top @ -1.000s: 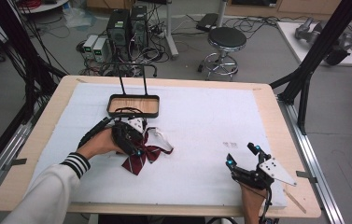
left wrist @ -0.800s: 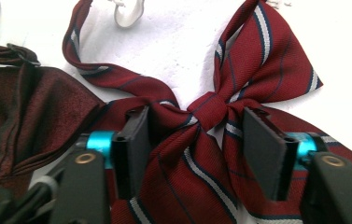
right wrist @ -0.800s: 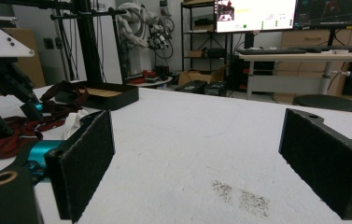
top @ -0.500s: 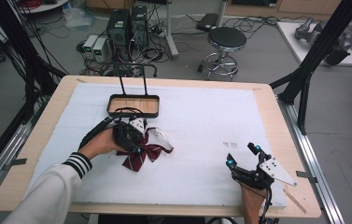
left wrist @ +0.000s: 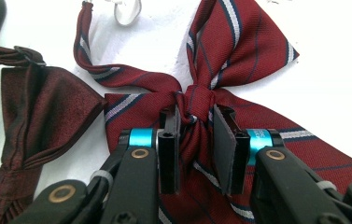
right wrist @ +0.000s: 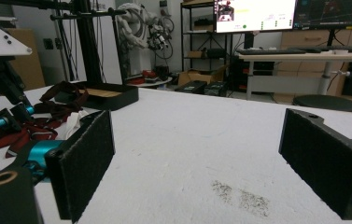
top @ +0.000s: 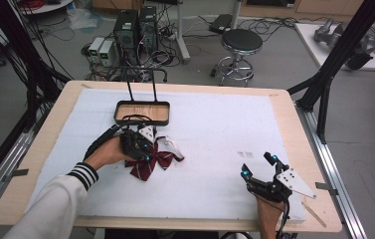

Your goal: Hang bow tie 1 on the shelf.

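Note:
A dark red bow tie with white and navy stripes (left wrist: pixel 239 56) lies on the white table cover (top: pixel 215 129), left of the middle (top: pixel 161 159). My left gripper (left wrist: pixel 196 116) points down at it. Its jaws have just been closing and now pinch the fabric just below the knot. In the high view a hand holds this gripper (top: pixel 141 148) over the tie. A plain maroon bow tie (left wrist: pixel 38 112) lies beside the striped one. My right gripper (top: pixel 258 165) rests near the front right edge, jaws wide apart (right wrist: pixel 197 140) with nothing between them.
A black wooden-bottomed tray (top: pixel 117 112) with a tall wire handle stands just behind the ties, also seen from the right gripper (right wrist: pixel 103 95). A white elastic strap (top: pixel 172 146) trails from the ties. A grey smudge (top: pixel 245 154) marks the cover.
The left gripper's jaws have drawn together on the striped bow tie. Both hands have kept their places.

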